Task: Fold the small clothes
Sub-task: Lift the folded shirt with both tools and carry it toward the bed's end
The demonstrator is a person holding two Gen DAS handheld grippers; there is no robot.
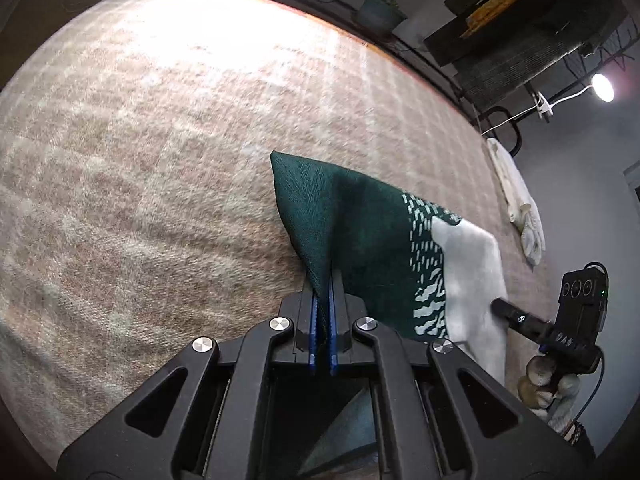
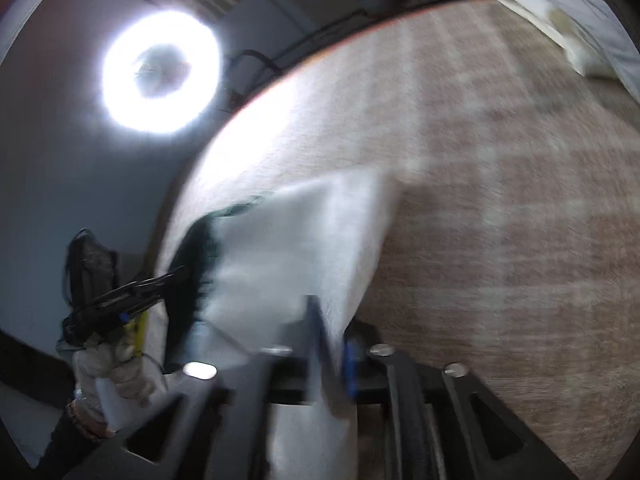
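1. The left claw (image 1: 323,312) has its blue pads pressed together on a dark green corner of the garment (image 1: 360,240); the cloth rises out of the pinch in a peaked fold above the beige checked worktop (image 1: 140,160).
2. From that pinch the garment runs rightward: plain green, then a band of pale dashes, then a white part (image 1: 472,272) that reaches the other claw.
3. The right claw (image 2: 334,344) has the white end of the garment between its blue pads; the picture from that side is blurred, so I cannot tell whether the pads press the cloth or stand slightly apart.
4. The garment hangs stretched between the two claws, near the worktop's near edge, towards its right side.
5. A gloved hand (image 1: 548,384) grips the right claw's handle.
6. A folded white cloth (image 1: 520,208) lies along the worktop's right edge, well apart from the garment.
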